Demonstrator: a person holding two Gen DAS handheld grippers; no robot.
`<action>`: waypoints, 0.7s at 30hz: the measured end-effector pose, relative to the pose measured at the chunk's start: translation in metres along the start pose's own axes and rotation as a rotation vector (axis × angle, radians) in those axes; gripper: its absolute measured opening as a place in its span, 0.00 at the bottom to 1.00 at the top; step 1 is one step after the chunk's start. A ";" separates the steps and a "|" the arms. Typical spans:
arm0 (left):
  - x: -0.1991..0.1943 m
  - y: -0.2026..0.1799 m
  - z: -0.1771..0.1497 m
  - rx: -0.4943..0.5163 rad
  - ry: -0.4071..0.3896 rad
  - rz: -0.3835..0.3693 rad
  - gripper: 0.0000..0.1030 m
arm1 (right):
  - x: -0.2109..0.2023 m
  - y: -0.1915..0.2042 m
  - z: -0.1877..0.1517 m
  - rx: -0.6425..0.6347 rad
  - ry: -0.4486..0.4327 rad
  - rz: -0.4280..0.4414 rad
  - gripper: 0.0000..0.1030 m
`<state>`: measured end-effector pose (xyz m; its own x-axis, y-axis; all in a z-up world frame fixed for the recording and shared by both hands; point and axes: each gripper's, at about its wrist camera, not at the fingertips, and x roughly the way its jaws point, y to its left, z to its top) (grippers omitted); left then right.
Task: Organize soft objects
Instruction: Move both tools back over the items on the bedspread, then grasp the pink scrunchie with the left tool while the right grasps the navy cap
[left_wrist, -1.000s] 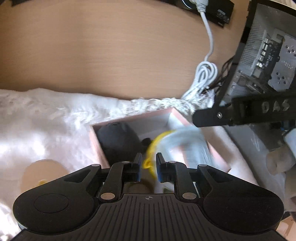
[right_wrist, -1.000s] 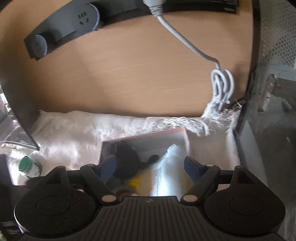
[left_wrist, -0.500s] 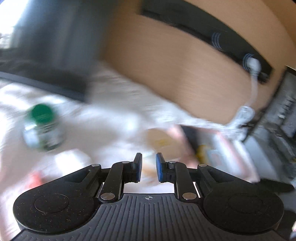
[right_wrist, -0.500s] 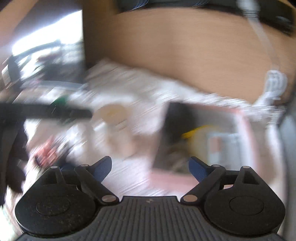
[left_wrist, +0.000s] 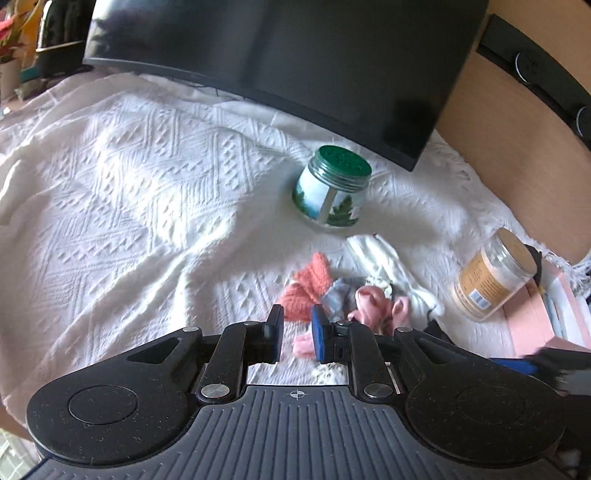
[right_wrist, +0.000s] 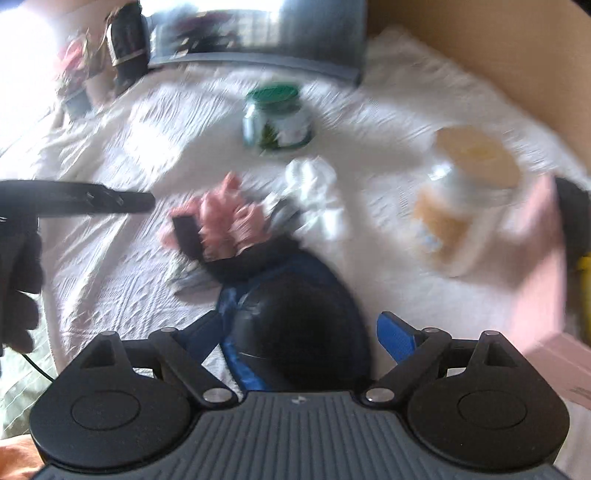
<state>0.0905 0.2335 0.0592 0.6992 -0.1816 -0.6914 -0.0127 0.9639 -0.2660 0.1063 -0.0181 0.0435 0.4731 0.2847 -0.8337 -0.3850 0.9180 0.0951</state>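
A heap of small soft items lies on the white cloth: a coral knit piece (left_wrist: 308, 284), a pink piece (left_wrist: 371, 304), a grey one (left_wrist: 338, 297) and a white sock (left_wrist: 384, 264). My left gripper (left_wrist: 294, 334) hovers just before the heap, jaws a narrow gap apart, nothing between them. My right gripper (right_wrist: 299, 328) is open wide over a black and blue soft item (right_wrist: 295, 314); the heap (right_wrist: 229, 221) shows blurred beyond it. The pink box (left_wrist: 546, 314) stands at the right.
A green-lidded jar (left_wrist: 332, 190) stands behind the heap, a tan-lidded jar (left_wrist: 491, 275) next to the box. A black monitor (left_wrist: 295, 62) stands at the back. A wooden board (left_wrist: 517, 140) lies far right.
Both grippers have swung left, away from the pink box, toward the heap of soft items. The right view is blurred by motion.
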 end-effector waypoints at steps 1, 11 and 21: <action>0.000 0.001 -0.001 0.004 0.011 -0.013 0.17 | 0.008 0.002 0.000 -0.006 0.020 -0.007 0.88; 0.012 -0.023 -0.004 0.062 0.003 -0.093 0.17 | -0.013 -0.035 -0.015 0.076 -0.007 -0.247 0.87; 0.059 -0.053 0.014 0.146 0.073 -0.098 0.19 | -0.039 -0.038 -0.054 0.108 0.018 -0.213 0.87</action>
<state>0.1421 0.1744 0.0419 0.6382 -0.2844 -0.7154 0.1603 0.9580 -0.2378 0.0600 -0.0787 0.0430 0.5200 0.0777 -0.8506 -0.1905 0.9813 -0.0268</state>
